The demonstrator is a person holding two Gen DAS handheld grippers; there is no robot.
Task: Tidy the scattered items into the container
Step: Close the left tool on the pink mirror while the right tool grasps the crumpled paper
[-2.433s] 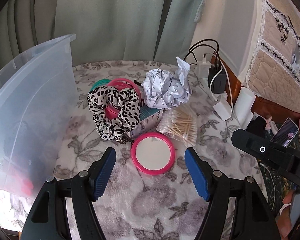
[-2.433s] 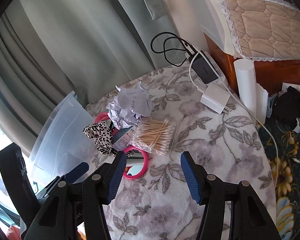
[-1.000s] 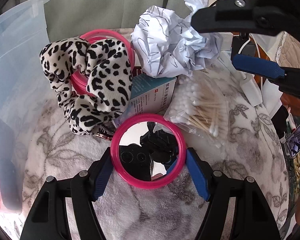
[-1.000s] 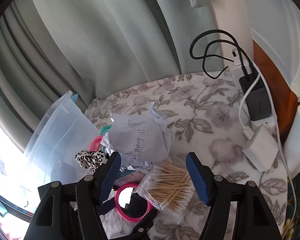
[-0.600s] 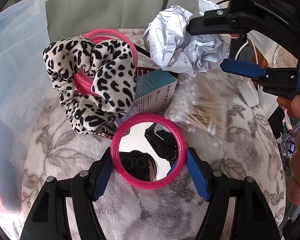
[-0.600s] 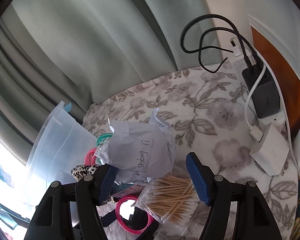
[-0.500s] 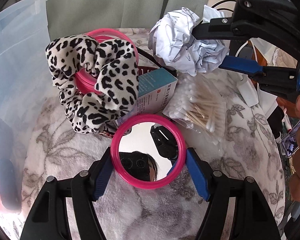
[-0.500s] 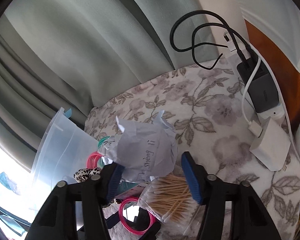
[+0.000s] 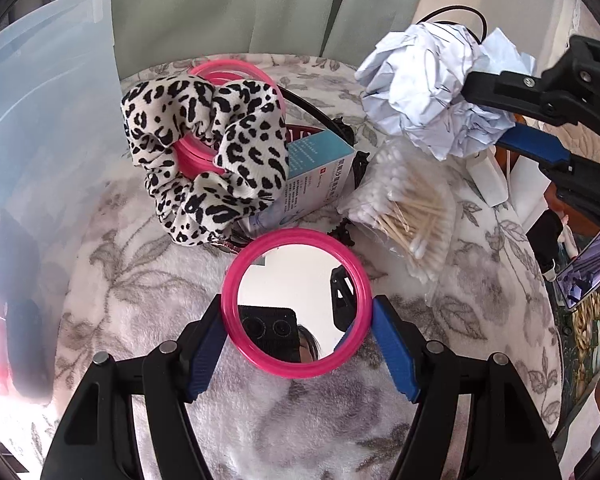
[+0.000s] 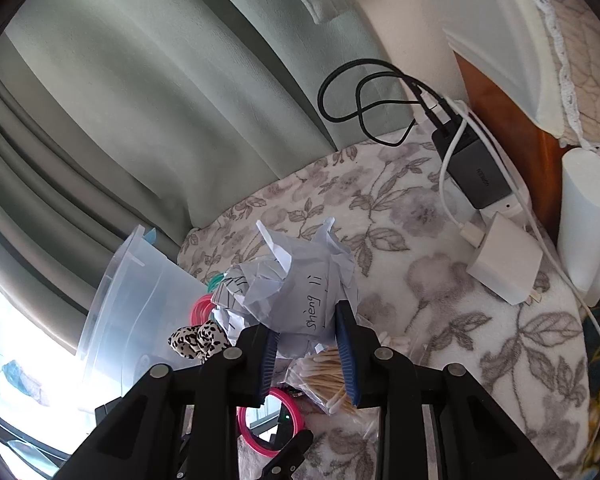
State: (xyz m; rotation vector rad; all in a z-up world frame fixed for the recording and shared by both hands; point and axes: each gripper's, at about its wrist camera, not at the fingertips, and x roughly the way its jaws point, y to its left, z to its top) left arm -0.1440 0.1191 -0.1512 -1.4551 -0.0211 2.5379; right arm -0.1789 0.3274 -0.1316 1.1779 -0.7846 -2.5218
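Left wrist view: the left gripper (image 9: 298, 334) has its blue fingers (image 9: 204, 346) closed against the rim of a round pink mirror (image 9: 297, 303) on the floral bench (image 9: 140, 264). At 1 o'clock, a crumpled paper ball (image 9: 432, 84) is raised, pinched by the right gripper (image 9: 496, 120).

Right wrist view: the right gripper (image 10: 306, 350) is clamped on the white, ink-marked paper ball (image 10: 296, 288); the clear container (image 10: 140, 304) lies at 9 o'clock.

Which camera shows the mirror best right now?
Left wrist: the mirror lies whole between the left gripper fingers. Right wrist shows only part of its pink rim below the right gripper holding paper.
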